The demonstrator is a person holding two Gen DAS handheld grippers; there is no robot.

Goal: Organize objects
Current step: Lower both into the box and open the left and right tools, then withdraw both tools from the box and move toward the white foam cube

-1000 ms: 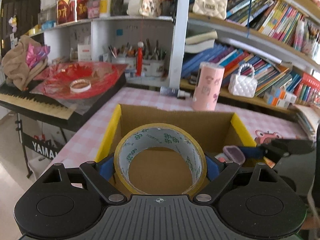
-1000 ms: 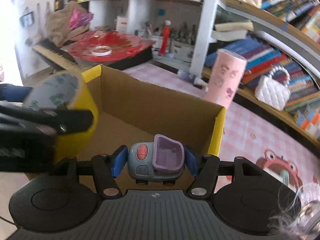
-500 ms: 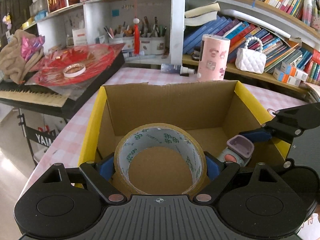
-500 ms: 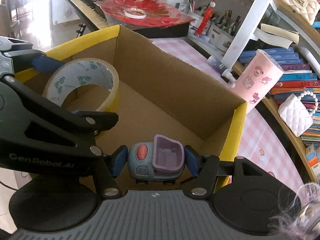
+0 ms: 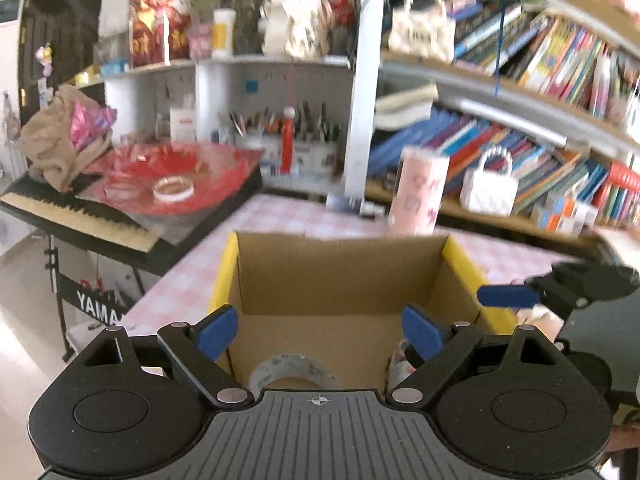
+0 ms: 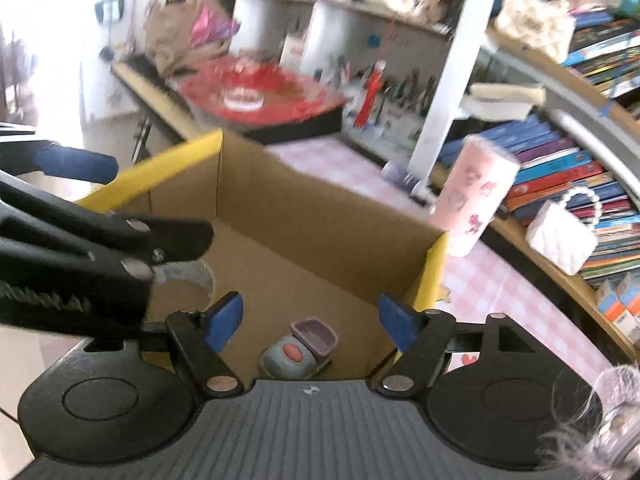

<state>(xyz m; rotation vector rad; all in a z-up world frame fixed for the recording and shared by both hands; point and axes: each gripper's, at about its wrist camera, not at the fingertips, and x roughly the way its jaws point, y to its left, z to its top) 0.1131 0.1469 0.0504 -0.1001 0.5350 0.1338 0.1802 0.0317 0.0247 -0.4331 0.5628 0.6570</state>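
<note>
L gripper: jaws spread wide, nothing btwn the blue pads; hangs over the near rim of the box, lower centre of L view. In R view it fills the left side, black body hiding part of the tape.
Tape roll: lies on box floor, bottom centre of L view, half cut off by the gripper body; apart from both pads. R view shows only a curved sliver at mid left.
Box: open-top cardboard w/ yellow side edges, centre of both views. Floor past the tape is bare cardboard back to the far wall. Yellow rims flank the L gripper's pads on both sides.
Toy car: grey-blue w/ purple seat, on box floor at bottom centre of R view, near the right yellow edge. L view gives just a blurred bit at lower right behind the right pad.
R gripper: jaws wide apart, holding nothing, above the toy w/o touching. In L view only a blue pad and black linkage at right edge, outside the yellow rim.
Pink cup: stands on the checked cloth just beyond the box's far right corner.
</note>
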